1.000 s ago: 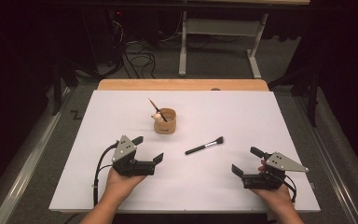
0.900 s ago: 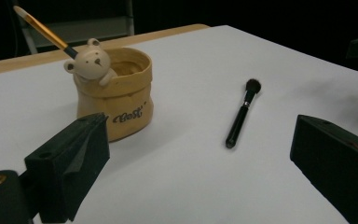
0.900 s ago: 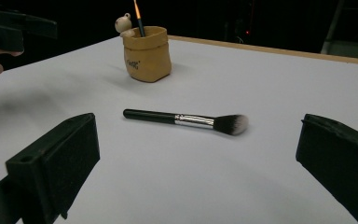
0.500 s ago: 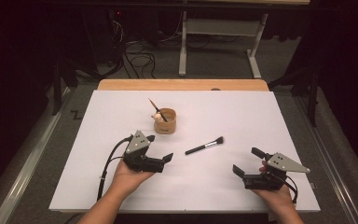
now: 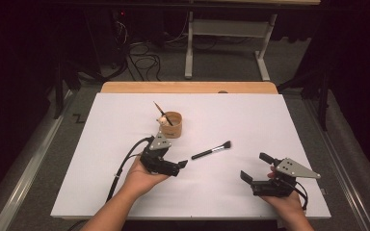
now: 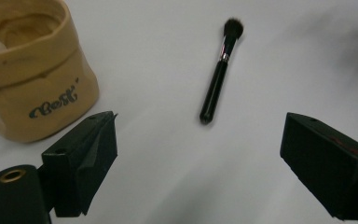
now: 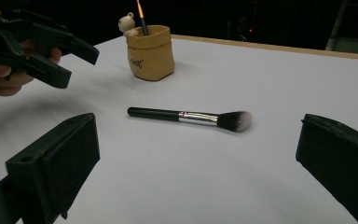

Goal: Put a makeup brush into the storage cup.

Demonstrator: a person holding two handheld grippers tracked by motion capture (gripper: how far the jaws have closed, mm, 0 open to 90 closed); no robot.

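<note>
Black brush (image 5: 212,150) lies untouched on the counter (image 5: 270,120). I am on approach: left gripper (image 5: 179,166) jaws released, just narrowing, empty; right gripper (image 5: 254,169) released. Next: straddle the handle, clench.

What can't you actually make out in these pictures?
- Inside of the tan pouch: left gripper view, its rim and the picture's top edge cut it off.
- Small figure in the pouch: right gripper view, too small to identify.
- Makeup brush bristles: high view, too small for detail.
- Left hand-held gripper underside: high view, hidden by its body.

black grippers (image 5: 183,164), grey triangular plates (image 5: 296,168)
</note>
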